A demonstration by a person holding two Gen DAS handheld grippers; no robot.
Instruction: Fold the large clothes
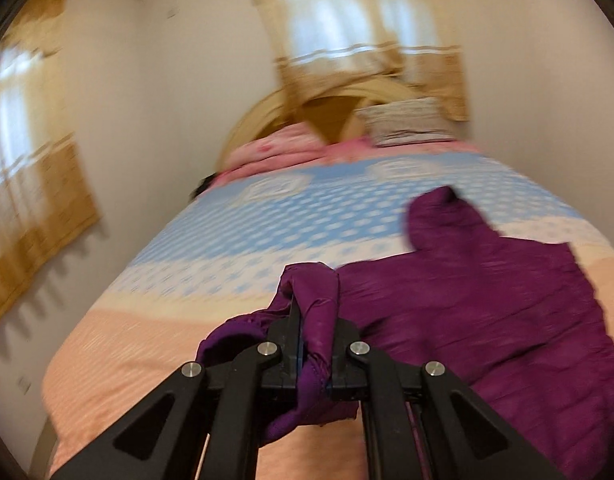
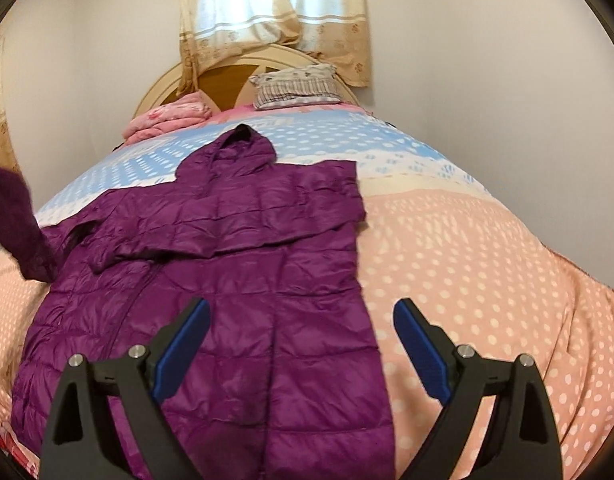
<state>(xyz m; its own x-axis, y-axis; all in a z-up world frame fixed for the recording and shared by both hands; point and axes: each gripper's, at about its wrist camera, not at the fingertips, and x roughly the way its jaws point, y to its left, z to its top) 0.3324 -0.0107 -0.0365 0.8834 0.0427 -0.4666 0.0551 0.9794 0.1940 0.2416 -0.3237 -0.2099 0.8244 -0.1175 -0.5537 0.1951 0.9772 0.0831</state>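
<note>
Purple padded jacket (image 2: pixel 235 264) lies spread on the bed (image 2: pixel 487 264), hood (image 2: pixel 243 144) toward the headboard (image 2: pixel 227 84), one sleeve folded across the chest. Left gripper (image 1: pixel 307 344) has its fingers pinched tight on a bunched sleeve (image 1: pixel 315 296) of the jacket, lifted off the cover (this view is blurred). Right gripper (image 2: pixel 301 352) hangs above the jacket's lower part with fingers (image 2: pixel 417 344) spread wide, holding nothing. Pink folded blanket (image 2: pixel 167 118) and a pillow (image 2: pixel 295 84) sit near the headboard.

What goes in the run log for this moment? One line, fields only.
step: folding sleeve | left gripper: shut on jacket sleeve, lifted | right gripper: open above purple jacket | bed: jacket flat
</note>
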